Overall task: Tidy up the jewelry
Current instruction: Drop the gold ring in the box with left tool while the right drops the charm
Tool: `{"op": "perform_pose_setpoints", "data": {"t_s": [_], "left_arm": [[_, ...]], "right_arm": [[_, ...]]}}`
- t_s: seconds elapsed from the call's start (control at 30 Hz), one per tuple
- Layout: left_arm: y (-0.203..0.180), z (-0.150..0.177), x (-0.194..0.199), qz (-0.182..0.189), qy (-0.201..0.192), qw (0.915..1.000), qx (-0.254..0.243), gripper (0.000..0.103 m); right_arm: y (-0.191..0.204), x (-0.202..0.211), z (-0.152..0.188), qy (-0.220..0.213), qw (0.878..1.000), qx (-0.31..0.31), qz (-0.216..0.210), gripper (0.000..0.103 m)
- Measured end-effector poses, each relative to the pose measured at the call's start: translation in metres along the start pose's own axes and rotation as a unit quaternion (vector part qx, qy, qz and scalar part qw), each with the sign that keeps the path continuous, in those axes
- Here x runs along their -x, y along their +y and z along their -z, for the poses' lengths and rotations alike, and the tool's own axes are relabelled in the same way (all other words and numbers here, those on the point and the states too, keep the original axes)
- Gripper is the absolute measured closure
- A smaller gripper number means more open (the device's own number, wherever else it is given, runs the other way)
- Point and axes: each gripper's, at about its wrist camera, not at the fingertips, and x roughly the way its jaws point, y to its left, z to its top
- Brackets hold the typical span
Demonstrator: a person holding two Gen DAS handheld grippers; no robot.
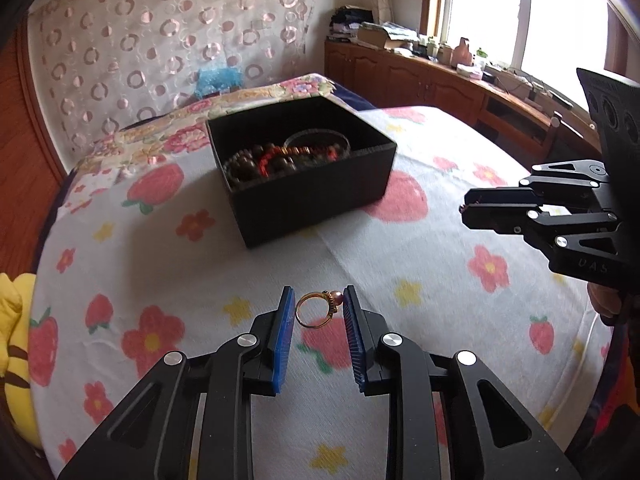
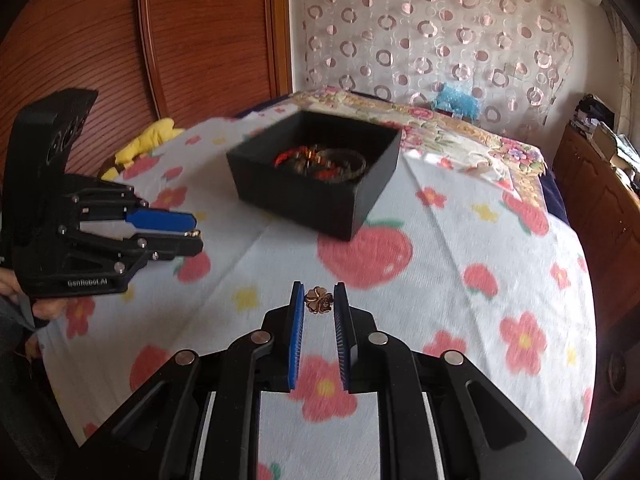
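My left gripper (image 1: 319, 309) is shut on a gold ring (image 1: 316, 312) with a pink stone, held above the bed cover. My right gripper (image 2: 319, 300) is shut on a small bronze clover-shaped piece (image 2: 319, 300), also held in the air. A black open box (image 1: 304, 168) with bead bracelets and a clear bangle stands ahead of both grippers; it also shows in the right wrist view (image 2: 320, 176). The right gripper (image 1: 468, 206) shows at the right of the left wrist view, the left gripper (image 2: 194, 230) at the left of the right wrist view.
The bed cover (image 1: 400, 240) is white with strawberries and flowers. A yellow plush toy (image 1: 16, 340) lies at the bed's left edge. A wooden cabinet (image 1: 420, 76) with clutter runs under the window at the right. A patterned curtain (image 2: 440, 32) hangs behind the bed.
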Motion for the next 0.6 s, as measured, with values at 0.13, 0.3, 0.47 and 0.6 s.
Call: {"op": "perform_pose_setpoints", "data": {"t_s": [0.13, 0.3, 0.47, 0.6], "left_arm": [[0.008, -0.015, 0.003, -0.006, -0.015, 0.9999, 0.007, 0.080], [0.018, -0.036, 0.008, -0.012, -0.034, 0.9992, 0.016, 0.080], [0.028, -0.059, 0.007, -0.017, -0.049, 0.9984, 0.021, 0.080], [0.038, -0.073, 0.000, -0.021, -0.052, 0.9981, 0.026, 0.080]], "right_arm": [[-0.005, -0.006, -0.025, -0.019, 1.000, -0.002, -0.004, 0.086], [-0.014, -0.017, -0.054, -0.038, 0.999, -0.007, -0.013, 0.086], [-0.018, -0.030, -0.074, -0.047, 0.999, 0.001, -0.023, 0.086], [-0.024, -0.043, -0.085, -0.047, 0.998, 0.003, -0.028, 0.086]]}}
